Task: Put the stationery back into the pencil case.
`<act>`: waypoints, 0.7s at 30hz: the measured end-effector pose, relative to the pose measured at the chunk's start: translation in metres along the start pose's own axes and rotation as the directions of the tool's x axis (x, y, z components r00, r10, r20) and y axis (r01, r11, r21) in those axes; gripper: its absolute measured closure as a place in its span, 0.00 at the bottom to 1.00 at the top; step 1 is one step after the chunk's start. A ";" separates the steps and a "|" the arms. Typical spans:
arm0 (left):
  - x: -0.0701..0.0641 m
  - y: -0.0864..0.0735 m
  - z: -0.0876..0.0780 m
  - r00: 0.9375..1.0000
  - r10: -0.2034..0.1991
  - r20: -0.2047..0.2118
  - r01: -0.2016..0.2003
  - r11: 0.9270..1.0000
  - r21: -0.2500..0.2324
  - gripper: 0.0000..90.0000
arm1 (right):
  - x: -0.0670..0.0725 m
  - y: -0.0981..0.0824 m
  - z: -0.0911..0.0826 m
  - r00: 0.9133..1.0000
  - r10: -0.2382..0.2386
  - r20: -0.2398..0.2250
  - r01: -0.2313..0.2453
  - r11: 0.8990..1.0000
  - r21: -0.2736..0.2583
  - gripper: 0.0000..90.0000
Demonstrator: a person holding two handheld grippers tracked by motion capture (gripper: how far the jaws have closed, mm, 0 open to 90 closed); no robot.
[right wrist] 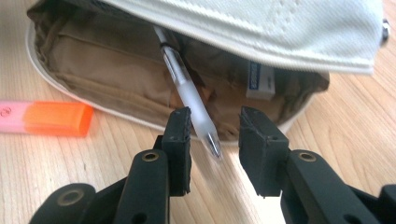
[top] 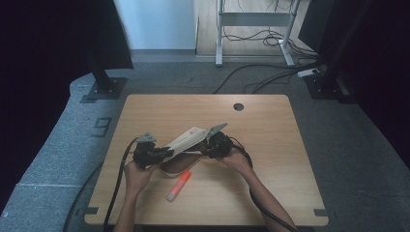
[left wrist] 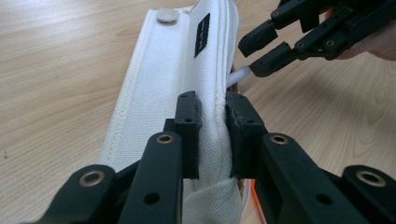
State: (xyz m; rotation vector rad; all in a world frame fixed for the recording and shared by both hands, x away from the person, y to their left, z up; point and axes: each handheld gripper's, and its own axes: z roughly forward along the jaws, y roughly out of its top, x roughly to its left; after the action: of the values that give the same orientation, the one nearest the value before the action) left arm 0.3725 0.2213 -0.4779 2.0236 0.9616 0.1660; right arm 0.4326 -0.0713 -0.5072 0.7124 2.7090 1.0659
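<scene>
A white fabric pencil case lies open in the middle of the wooden table, its flap lifted over a brown lining. My left gripper is shut on the edge of that white flap and holds it up. A frosted pen pokes out of the case, tip toward me. It lies between the jaws of my right gripper, which stands open with its pads apart from the pen. In the high view the left gripper and right gripper flank the case.
An orange and pink highlighter lies on the table just in front of the case, also seen as the highlighter left of the right jaws. A cable hole sits near the far edge. Stands and cables are on the floor beyond.
</scene>
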 end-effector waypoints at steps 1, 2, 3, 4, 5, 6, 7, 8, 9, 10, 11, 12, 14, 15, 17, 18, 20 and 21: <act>0.000 0.000 0.000 1.000 0.000 0.000 0.000 1.000 0.000 0.85 | 0.000 0.000 0.000 1.000 0.000 0.000 0.000 1.000 0.000 0.70; 0.000 0.000 0.000 1.000 0.000 0.000 0.000 1.000 0.000 0.85 | -0.001 -0.003 0.000 1.000 0.008 0.003 -0.008 1.000 0.005 0.70; 0.000 0.000 0.000 1.000 -0.001 0.001 0.001 1.000 0.000 0.85 | -0.001 -0.003 0.000 1.000 0.008 0.003 -0.008 1.000 0.005 0.70; 0.000 0.000 0.000 1.000 0.000 0.001 0.000 1.000 0.000 0.85 | -0.003 -0.006 0.000 1.000 0.012 -0.003 -0.012 1.000 0.012 0.71; 0.000 0.000 0.000 1.000 0.000 0.001 0.000 1.000 0.000 0.85 | -0.003 -0.006 0.000 1.000 0.012 -0.003 -0.012 1.000 0.012 0.71; 0.000 0.000 0.000 1.000 0.000 0.001 0.000 1.000 0.001 0.85 | -0.003 -0.008 0.000 1.000 0.019 -0.002 -0.019 1.000 0.014 0.71; 0.000 0.000 0.000 1.000 0.000 0.001 0.000 1.000 0.000 0.85 | -0.003 -0.010 0.001 1.000 0.023 -0.003 -0.023 1.000 0.014 0.72; 0.000 0.000 0.000 1.000 0.000 0.002 0.000 1.000 0.001 0.85 | -0.004 -0.012 0.002 1.000 0.024 -0.006 -0.024 1.000 0.019 0.73; 0.000 0.000 0.000 1.000 0.000 0.002 0.000 1.000 0.001 0.85 | -0.004 -0.013 0.003 1.000 0.025 -0.008 -0.025 0.999 0.024 0.73; 0.000 0.000 0.000 1.000 0.000 0.002 0.000 1.000 0.001 0.85 | -0.004 -0.013 0.004 1.000 0.022 -0.007 -0.022 0.999 0.027 0.74; 0.000 0.000 0.000 1.000 0.000 0.002 0.000 1.000 0.001 0.85 | -0.004 -0.013 0.004 1.000 0.022 -0.007 -0.022 0.999 0.027 0.74; 0.000 0.000 0.000 1.000 0.000 0.002 0.000 1.000 0.001 0.85 | -0.004 -0.014 0.005 1.000 0.018 -0.010 -0.018 0.999 0.032 0.76; 0.000 0.000 0.000 1.000 0.000 0.002 0.000 1.000 0.002 0.85 | -0.004 -0.015 0.006 1.000 0.018 -0.014 -0.017 0.999 0.036 0.79; 0.000 0.000 0.000 1.000 0.000 0.002 0.000 1.000 0.002 0.85 | -0.004 -0.015 0.006 1.000 0.018 -0.014 -0.017 0.999 0.036 0.79; 0.000 0.000 0.000 1.000 0.001 0.002 -0.001 1.000 0.002 0.85 | -0.003 -0.015 0.007 1.000 0.016 -0.015 -0.015 0.999 0.037 0.83; 0.000 0.000 0.000 1.000 0.001 0.002 -0.001 1.000 0.002 0.85 | -0.003 -0.014 0.008 1.000 0.013 -0.011 -0.012 0.999 0.039 0.85; 0.000 0.000 0.000 1.000 0.001 0.001 -0.001 1.000 0.002 0.85 | -0.003 -0.014 0.008 1.000 0.008 -0.009 -0.008 0.999 0.038 0.85; 0.000 0.000 0.000 1.000 0.001 0.001 -0.001 1.000 0.002 0.85 | -0.003 -0.013 0.008 1.000 0.004 -0.006 -0.004 0.999 0.034 0.85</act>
State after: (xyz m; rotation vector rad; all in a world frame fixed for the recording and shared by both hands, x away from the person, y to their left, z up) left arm 0.3725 0.2211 -0.4779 2.0262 0.9598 0.1642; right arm 0.4329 -0.0758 -0.5223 0.7215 2.7378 1.0273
